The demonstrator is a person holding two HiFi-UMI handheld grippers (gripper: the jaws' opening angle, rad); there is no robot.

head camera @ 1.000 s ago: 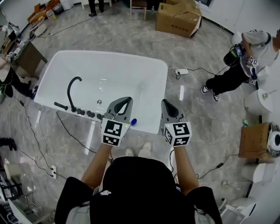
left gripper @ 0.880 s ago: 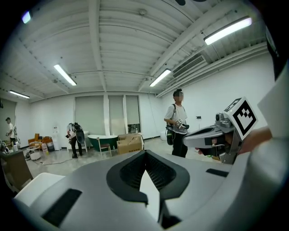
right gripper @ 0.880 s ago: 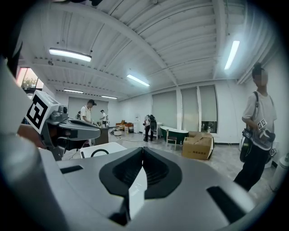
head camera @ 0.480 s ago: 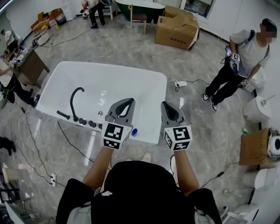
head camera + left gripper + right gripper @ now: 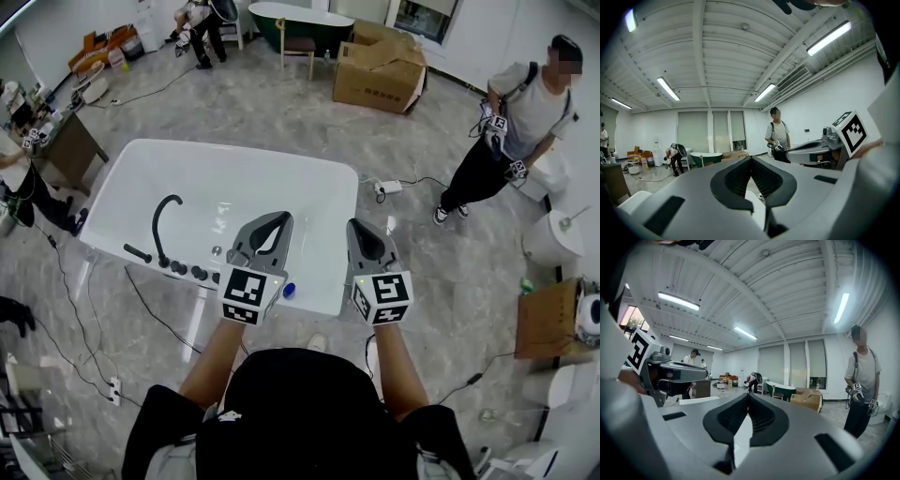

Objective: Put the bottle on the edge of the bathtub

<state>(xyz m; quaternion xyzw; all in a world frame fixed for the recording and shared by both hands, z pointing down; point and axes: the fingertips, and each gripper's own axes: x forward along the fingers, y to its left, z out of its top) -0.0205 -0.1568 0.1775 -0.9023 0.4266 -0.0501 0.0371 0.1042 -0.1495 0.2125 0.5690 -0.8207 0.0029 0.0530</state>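
Stretching both forearms straight out from the body, side by side, wrists level. Pointing the left claw and the right claw forward, hovering above the near end of the white bathtub from the head view. Clenching the left claw on nothing, tips pressed together to a closed point in its own view. Clenching the right claw the same way, empty too. Turning the marker cubes up towards the head camera.

Catching only a small blue piece of the bottle, sitting at the tub's near rim just right of the left cube. Losing the rest of it behind that claw's body, so not telling whether it is standing upright. Losing part of the near rim under both claws as well. Blocking the floor below with the wearer's own dark head and shoulders. Looking out level across the room from both gripper views, taking in ceiling lights and people standing about. Making out a black curved faucet on the tub's left rim, well apart from the bottle.
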